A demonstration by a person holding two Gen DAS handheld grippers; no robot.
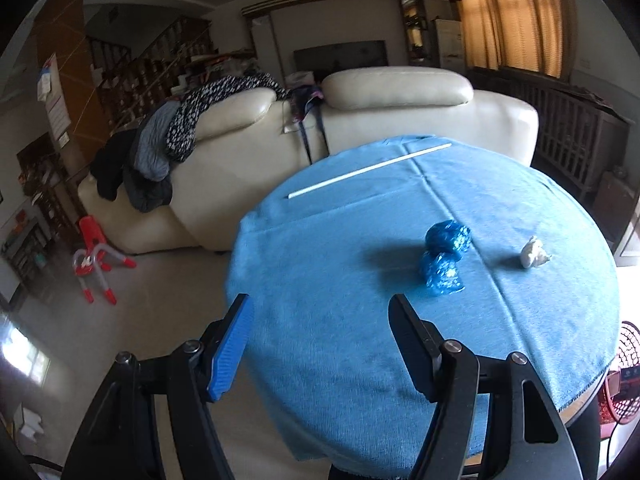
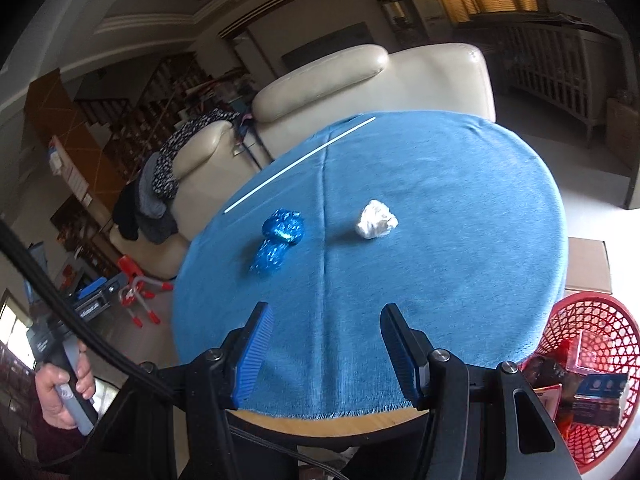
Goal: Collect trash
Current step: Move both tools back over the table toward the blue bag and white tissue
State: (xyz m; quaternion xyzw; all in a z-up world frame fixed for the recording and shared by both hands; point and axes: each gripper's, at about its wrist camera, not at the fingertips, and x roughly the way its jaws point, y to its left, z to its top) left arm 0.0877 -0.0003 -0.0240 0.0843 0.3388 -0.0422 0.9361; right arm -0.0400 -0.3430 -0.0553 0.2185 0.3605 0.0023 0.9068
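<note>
On the round counter (image 2: 460, 240), under its blue cloth (image 1: 340, 340), three pieces of trash lie in the open: a crumpled blue wrapper (image 2: 280, 242) a little left of the cloth's centre crease, a crumpled white paper ball (image 2: 376, 220) just right of that crease, and a long white straw (image 2: 300, 164) lying slantwise toward the far edge, well apart from the other two. From my left wrist view the blue wrapper (image 1: 444, 258) sits ahead and to the right of my left gripper (image 1: 320, 320), with the paper ball (image 1: 534, 253) farther right and the straw (image 1: 368, 170) beyond. My left gripper hangs over the near left part of the cloth with its jaws apart and nothing between them; neither pad touches any trash. My right gripper (image 2: 326, 328) hovers over the near edge of the counter, its jaws likewise apart and empty, with the wrapper and the paper ball ahead of it and clear of its fingers (image 2: 256, 356). Beside the counter on the right stands a red mesh basket (image 2: 576, 312) that already holds some packaging. My left hand (image 2: 64, 392) shows at the lower left of the right wrist view, wrapped around a grey handle. Behind the counter stands a cream sofa (image 1: 400, 120) with dark clothes (image 1: 168, 148) draped over its left end.
</note>
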